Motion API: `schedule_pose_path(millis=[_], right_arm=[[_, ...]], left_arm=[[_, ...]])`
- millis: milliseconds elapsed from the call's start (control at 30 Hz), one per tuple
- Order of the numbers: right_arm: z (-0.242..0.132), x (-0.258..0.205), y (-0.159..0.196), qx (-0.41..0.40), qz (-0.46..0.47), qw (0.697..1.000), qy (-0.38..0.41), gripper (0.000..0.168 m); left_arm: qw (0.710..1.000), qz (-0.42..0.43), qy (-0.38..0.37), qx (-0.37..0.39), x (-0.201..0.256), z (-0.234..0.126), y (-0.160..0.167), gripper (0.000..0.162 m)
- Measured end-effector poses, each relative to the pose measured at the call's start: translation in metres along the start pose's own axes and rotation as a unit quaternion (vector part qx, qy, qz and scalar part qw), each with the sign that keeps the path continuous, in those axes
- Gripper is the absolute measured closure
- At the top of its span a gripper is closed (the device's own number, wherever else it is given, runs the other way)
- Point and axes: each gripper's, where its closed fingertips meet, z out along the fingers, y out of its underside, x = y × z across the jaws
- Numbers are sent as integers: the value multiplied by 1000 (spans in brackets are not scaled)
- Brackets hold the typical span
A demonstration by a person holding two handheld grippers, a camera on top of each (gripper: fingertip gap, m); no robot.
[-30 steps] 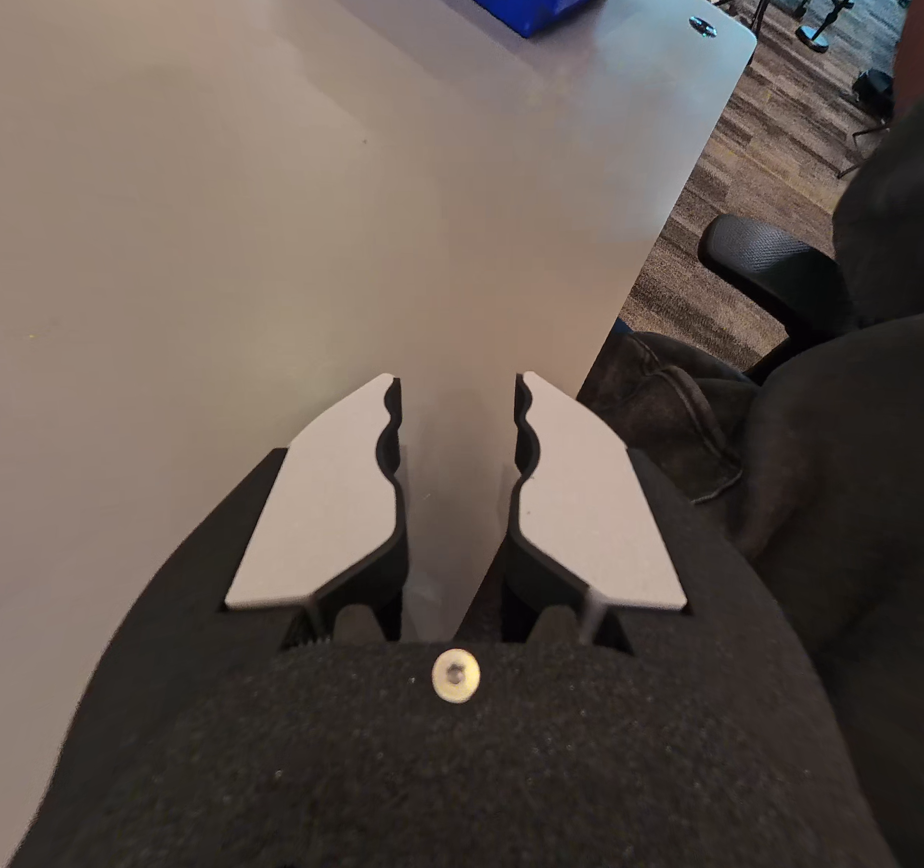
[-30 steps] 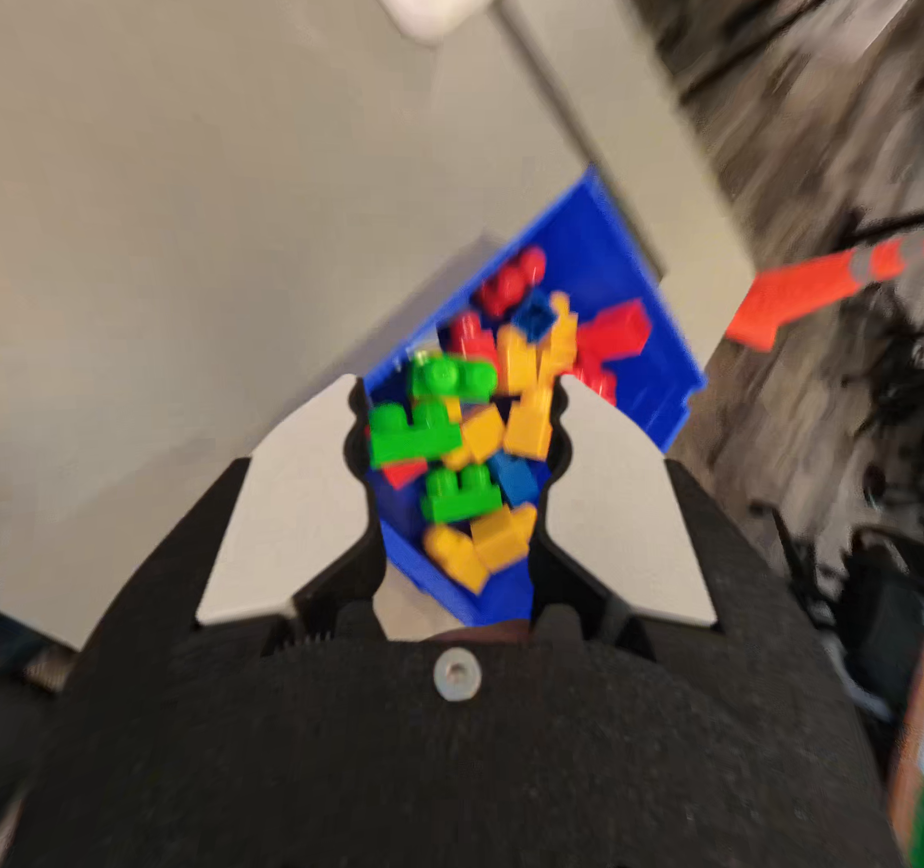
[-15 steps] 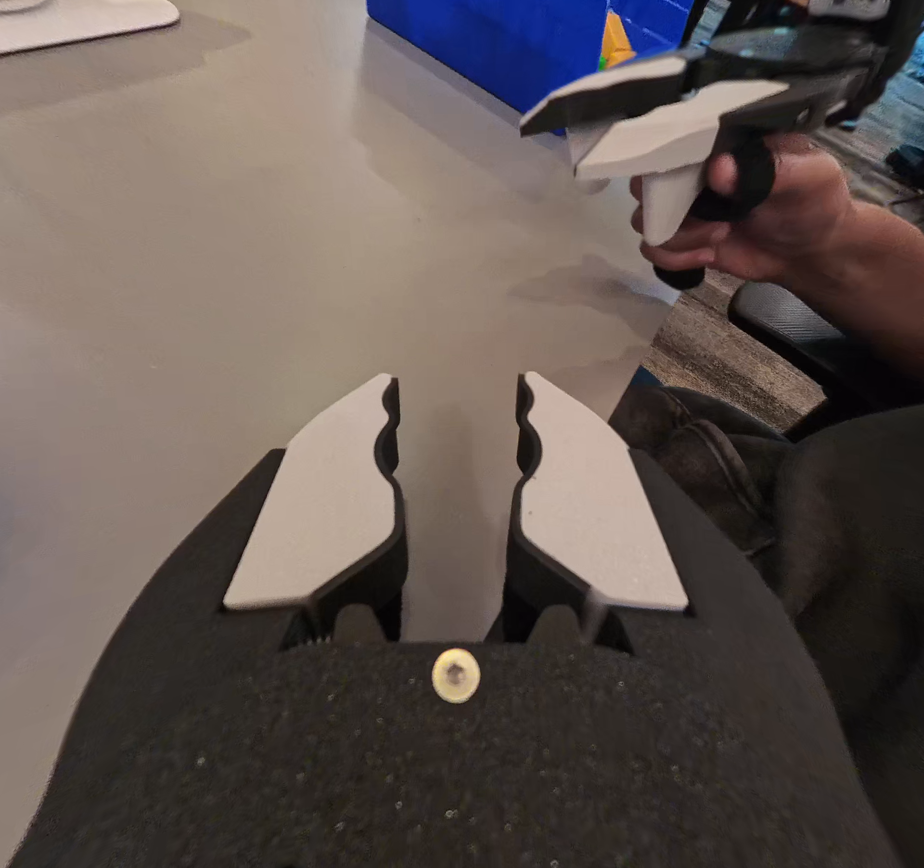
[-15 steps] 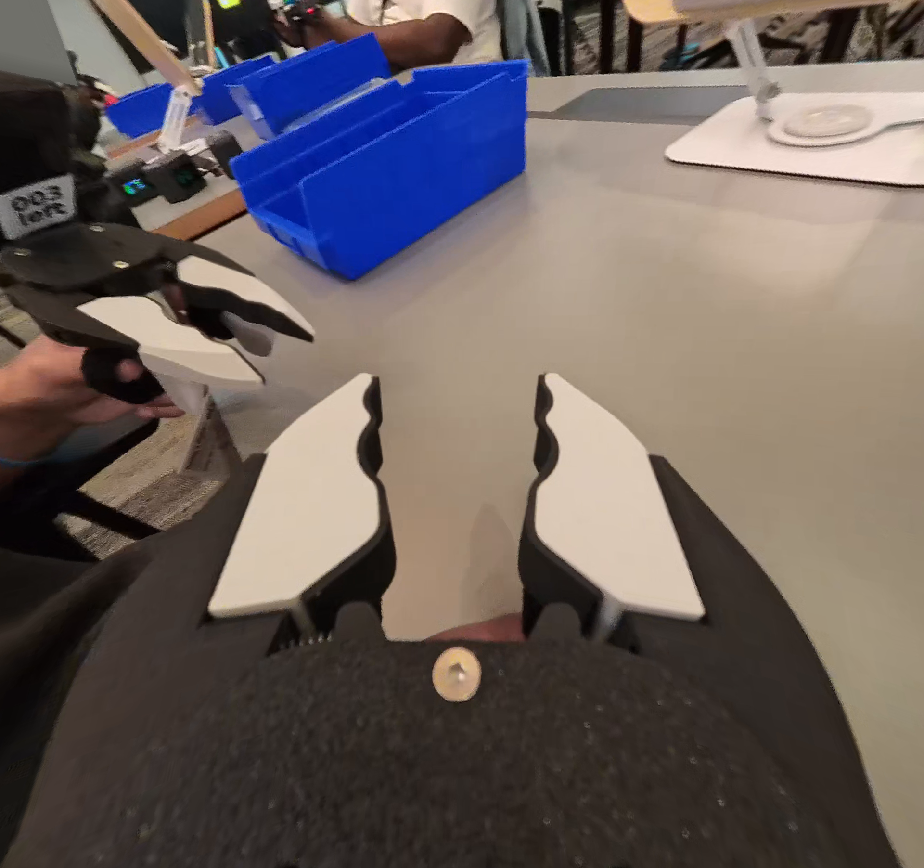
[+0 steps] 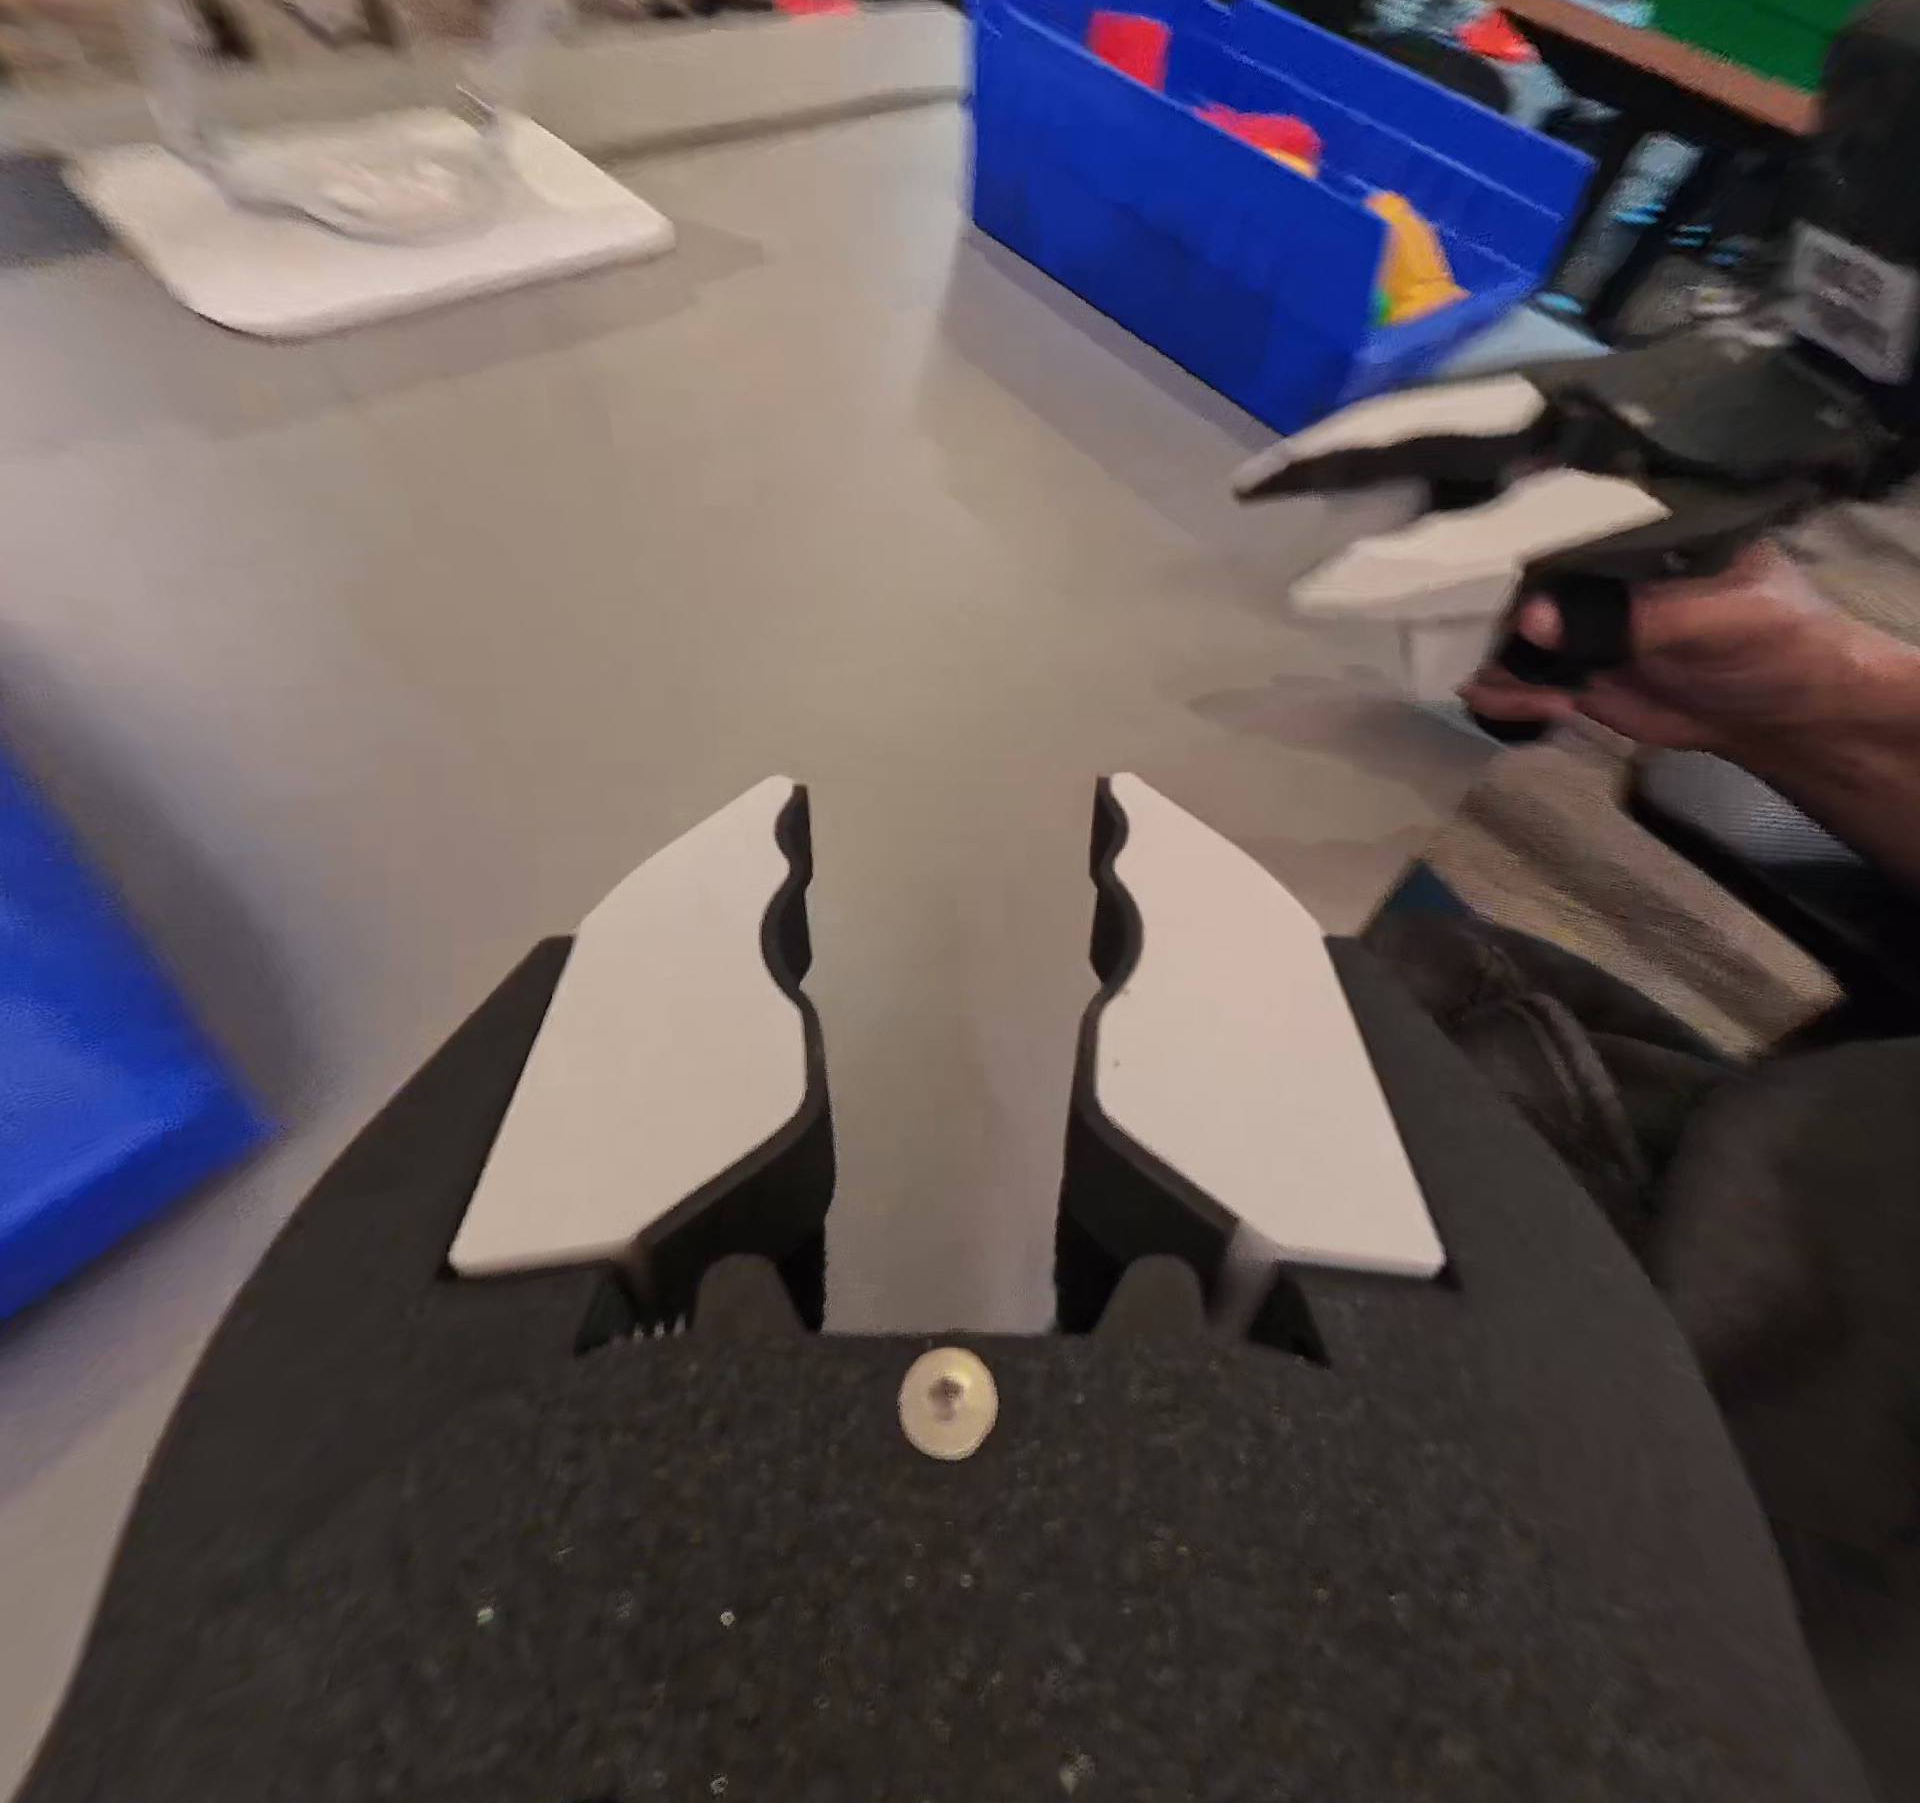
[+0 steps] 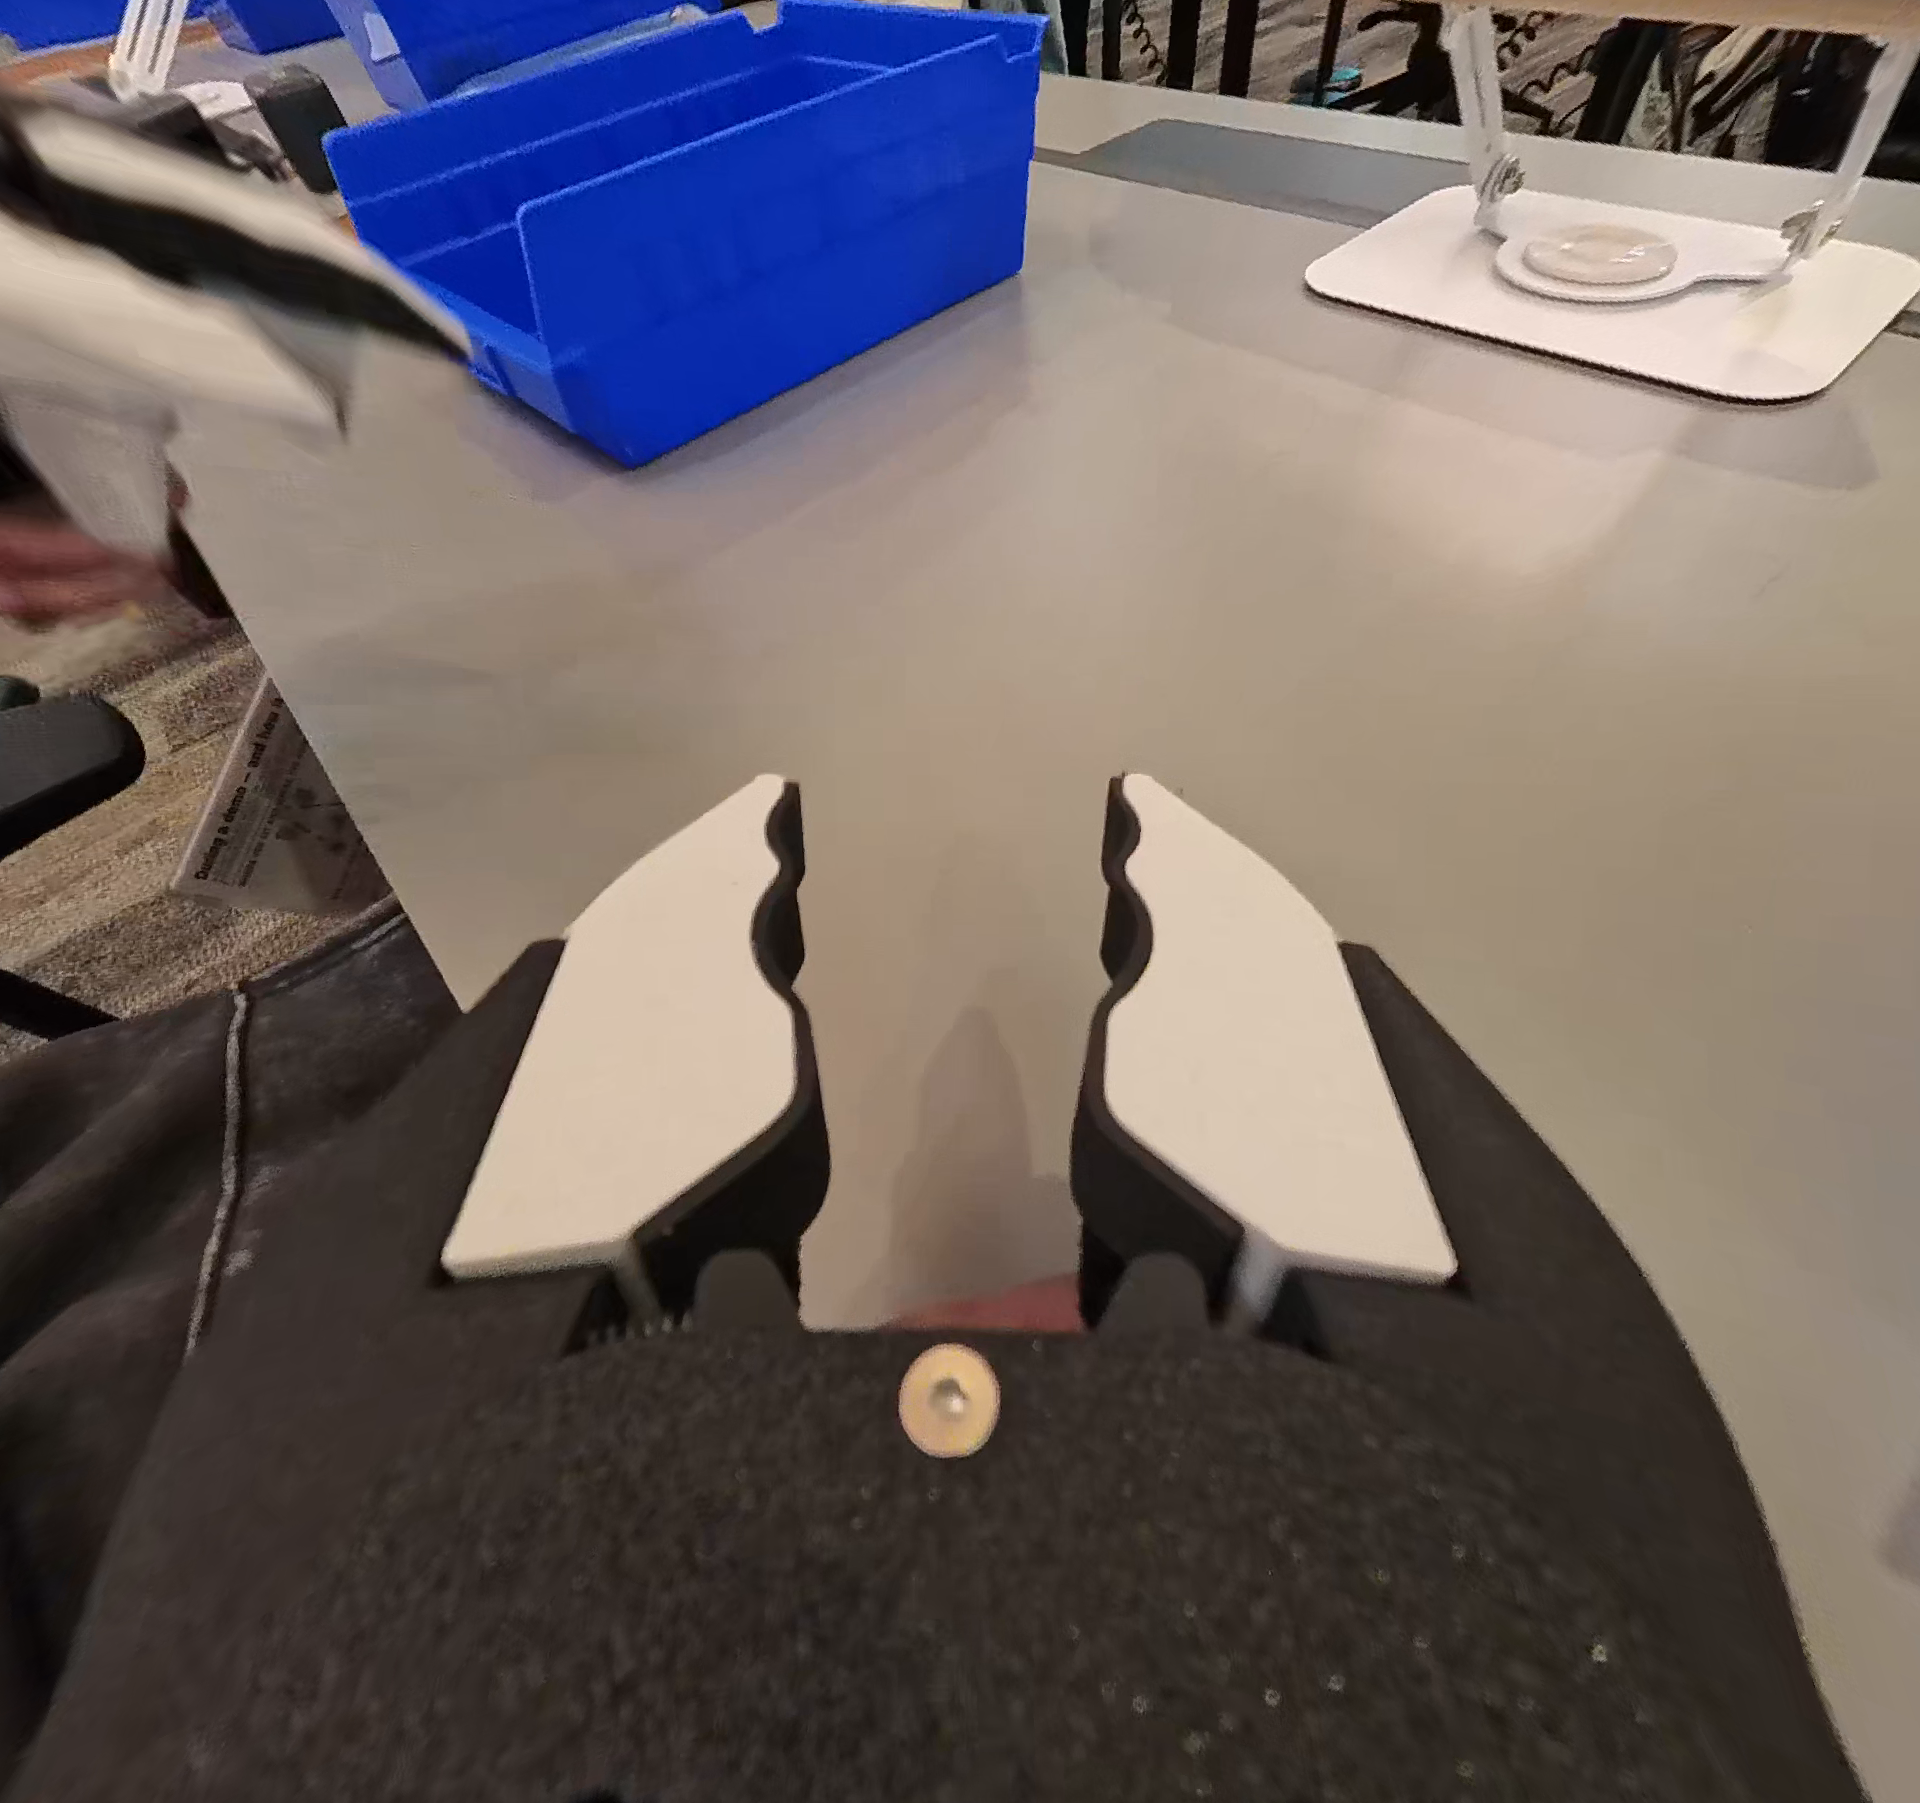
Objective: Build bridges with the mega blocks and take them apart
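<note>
While the left view is smearing with motion blur, the left claw [image 5: 948, 797] is swinging its aim up from the bare counter [image 5: 623, 558] toward the blue bin [image 5: 1174, 195], which half a second ago was sitting closer in and cropped at the top of that view. The mega blocks [image 5: 1408, 262] are lying inside that bin (red, yellow and a bit of green showing above its wall), none of them out on the counter, so I judge that the build is not yet started and both claws are still only getting into position.

The left claw is released, its white fingers [image 5: 665, 1026] spread with only counter showing between them, hovering low in front of the bin and well apart from it. The right claw [image 5: 1351, 527] is hanging just beside the bin's near corner, also released and holding nothing, with the person's hand [image 5: 1714, 652] gripping its handle below; it has dropped lower than a moment ago.

From the right view, the right claw [image 6: 951, 792] is pointing across open counter, while a second blue bin [image 6: 727, 226] is sitting ahead and to its left, no blocks showing in it from here, and a white stand [image 6: 1621, 299] is resting farther off.
</note>
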Motion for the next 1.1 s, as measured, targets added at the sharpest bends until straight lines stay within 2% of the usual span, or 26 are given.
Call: schedule_pose_path(millis=[133, 233, 333, 400, 500, 600, 800, 867, 900, 1100], right_arm=[[1, -1, 0, -1, -12, 1000, -4, 114], [3, 0, 1, -7, -14, 1000, -8, 115], [5, -2, -1, -7, -9, 1000, -17, 116], [6, -3, -2, -8, -10, 1000, -21, 116], [6, -2, -1, -11, -16, 1000, -18, 117], [5, -1, 2, -14, -16, 1000, -17, 117], [5, -2, 13, -27, 1, 999, -27, 118], [5, -3, 16, -32, 2, 999, -28, 119], [5, -3, 16, -32, 0, 999, -27, 120], [3, -2, 14, -33, -9, 999, -16, 122]], left_arm=[[992, 12, -123, 38, -66, -45, -63, 123], [980, -3, -200, -3, -139, -54, -90, 125], [958, -37, -280, -56, -232, -37, -93, 124], [952, -79, -284, -86, -280, -12, -83, 122], [942, -126, -279, -138, -328, 22, -58, 115], [937, -148, -269, -167, -343, 40, -35, 112], [937, -137, -252, -201, -346, 54, 2, 108], [940, -125, -248, -196, -348, 61, 6, 114], [942, -118, -249, -194, -349, 63, 7, 125], [943, -83, -269, -176, -352, 53, -4, 125]])
